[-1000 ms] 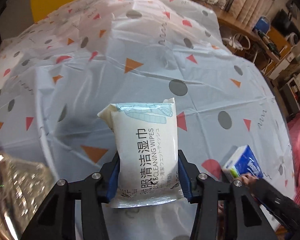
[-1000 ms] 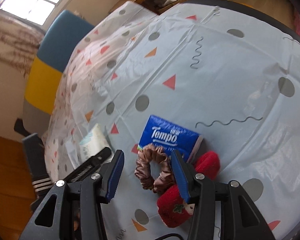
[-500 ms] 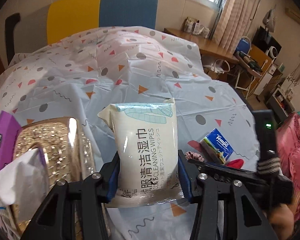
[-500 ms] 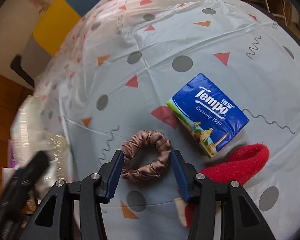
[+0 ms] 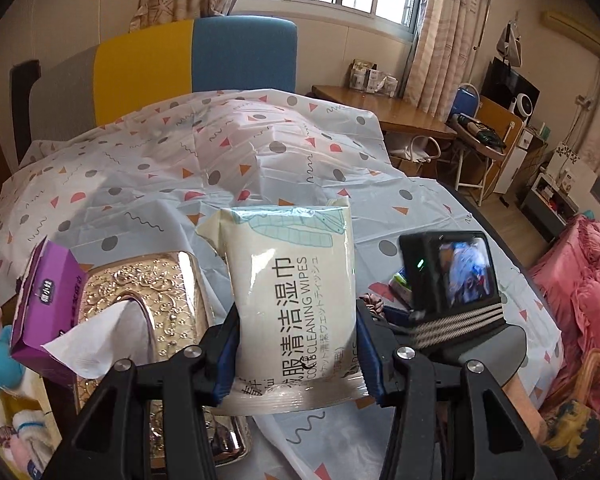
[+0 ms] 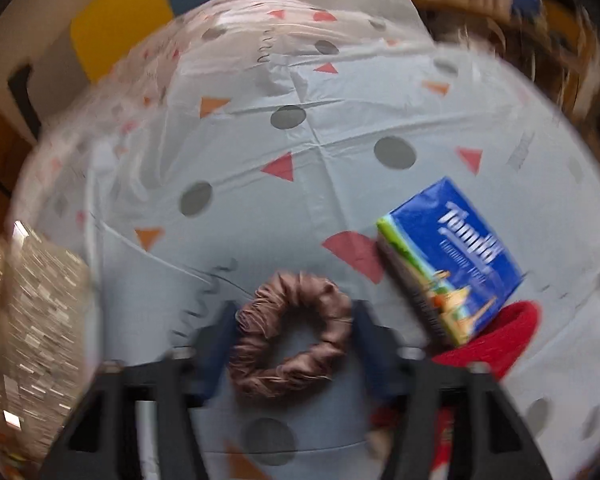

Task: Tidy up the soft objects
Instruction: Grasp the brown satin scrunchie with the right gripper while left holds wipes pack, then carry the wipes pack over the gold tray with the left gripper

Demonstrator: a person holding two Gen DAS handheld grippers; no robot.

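Gripping a pack of cleaning wipes (image 5: 296, 304) by its lower sides, the left gripper (image 5: 298, 356) holds it upright above the patterned tablecloth (image 5: 260, 168), beside a gold tissue box (image 5: 156, 292) and purple carton (image 5: 48, 296). Right gripper (image 6: 294, 344): jaws closing around a brown scrunchie (image 6: 292, 340) lying on the cloth; contact blurred. Nearby: blue tissue packet (image 6: 456, 256), red plush item (image 6: 496, 340).

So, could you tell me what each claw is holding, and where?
Left claw grips the wipes pack by its lower sides. Right claw is closing around the scrunchie.
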